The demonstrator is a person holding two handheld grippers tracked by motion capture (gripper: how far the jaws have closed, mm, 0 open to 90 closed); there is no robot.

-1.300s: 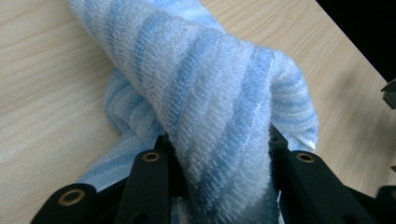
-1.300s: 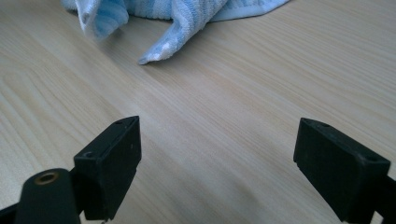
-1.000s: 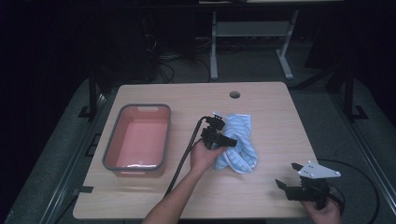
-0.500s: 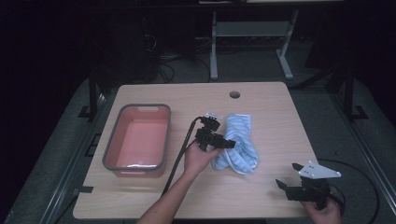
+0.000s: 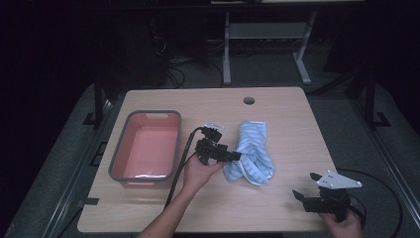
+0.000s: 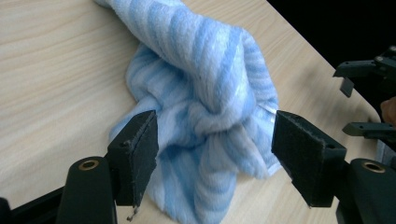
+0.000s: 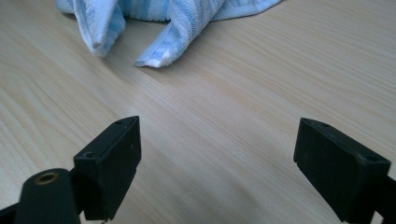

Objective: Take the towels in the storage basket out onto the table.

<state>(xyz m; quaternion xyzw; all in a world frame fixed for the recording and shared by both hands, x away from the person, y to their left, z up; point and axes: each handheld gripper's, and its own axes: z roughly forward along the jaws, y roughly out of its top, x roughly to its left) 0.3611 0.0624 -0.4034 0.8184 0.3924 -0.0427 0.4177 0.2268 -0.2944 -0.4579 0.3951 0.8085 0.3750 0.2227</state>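
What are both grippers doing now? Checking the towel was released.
Left gripper: open, jaws just opened, towel between them, not gripped.
Right gripper: open, holding nothing.

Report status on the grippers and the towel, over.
Left gripper fingers just opened, towel between them, not pinched. Right gripper open, idle at table corner. Towel bunched beside the red bin. Nothing in the way.

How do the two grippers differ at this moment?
The left gripper sits mid-table against the blue striped towel, its jaws just opened and the towel between them unpinched; the right gripper rests near the table's front right corner over bare wood. The right carries a grey plate; the left shows none. Both stand open.
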